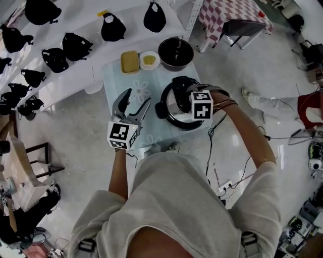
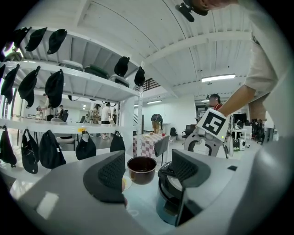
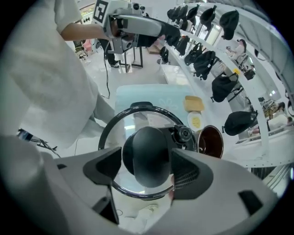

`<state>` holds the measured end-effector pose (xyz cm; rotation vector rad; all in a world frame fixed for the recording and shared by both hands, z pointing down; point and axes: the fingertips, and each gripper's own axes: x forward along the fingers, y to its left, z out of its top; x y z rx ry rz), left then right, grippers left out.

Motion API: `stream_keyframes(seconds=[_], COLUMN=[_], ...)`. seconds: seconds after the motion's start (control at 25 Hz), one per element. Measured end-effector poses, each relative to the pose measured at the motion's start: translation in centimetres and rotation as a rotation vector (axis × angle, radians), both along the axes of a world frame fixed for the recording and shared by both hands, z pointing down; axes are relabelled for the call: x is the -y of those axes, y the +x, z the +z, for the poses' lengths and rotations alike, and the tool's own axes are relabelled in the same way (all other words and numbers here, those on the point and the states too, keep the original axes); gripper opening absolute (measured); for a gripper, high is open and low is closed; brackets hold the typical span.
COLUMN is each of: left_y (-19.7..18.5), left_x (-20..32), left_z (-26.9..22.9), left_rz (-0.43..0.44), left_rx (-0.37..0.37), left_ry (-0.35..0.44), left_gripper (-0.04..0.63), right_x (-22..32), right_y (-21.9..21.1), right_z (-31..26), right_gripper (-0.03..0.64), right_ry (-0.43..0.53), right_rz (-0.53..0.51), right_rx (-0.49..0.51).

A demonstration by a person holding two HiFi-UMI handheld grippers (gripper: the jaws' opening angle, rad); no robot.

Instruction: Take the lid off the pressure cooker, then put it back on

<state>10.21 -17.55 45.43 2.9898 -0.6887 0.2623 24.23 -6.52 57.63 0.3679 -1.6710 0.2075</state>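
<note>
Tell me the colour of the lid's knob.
The knob is black; the right gripper view shows it best.

Bowl point(image 1: 175, 53) behind pressure cooker point(image 1: 170, 110), on table point(image 1: 113, 80)

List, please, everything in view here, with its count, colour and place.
pressure cooker: one, black and silver, on the table's right part.
lid: one, clear glass with a black knob, on the cooker.
bowl: one, dark brown, at the table's far edge.
plate: one, white, something yellow on it, left of the bowl.
block: one, yellow, left of the plate.
table: one, pale blue cloth, before the person.
caps and bags: many, black, on white shelves at left.
checked table: one, red and white, far right.
left gripper: one, grey, open and empty, left of the cooker.
right gripper: one, grey, open, jaws either side of the knob.
</note>
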Motion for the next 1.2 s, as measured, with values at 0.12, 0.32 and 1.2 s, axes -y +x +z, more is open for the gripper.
stream_keyframes(seconds=[0.12,0.32,1.2], left_y=[0.8,1.8,1.3], left_x=[-0.6,-1.8,0.1], left_z=[-0.3,-0.5,-1.1], left_rz=[0.023,0.048,-0.045], left_rx=[-0.003,-0.006,-0.013], left_ry=[0.004,0.011,0.010], left_gripper=[0.313,0.313,0.027], right_x=[0.0,0.2,-5.5], right_y=[0.1,1.0,10.6], right_z=[-1.3,-3.2,-13.5], right_gripper=[0.319,0.318,0.000], right_ry=[0.047,0.151,1.043], right_rz=[0.061,0.230,1.219], right_rx=[0.040,0.159,0.660])
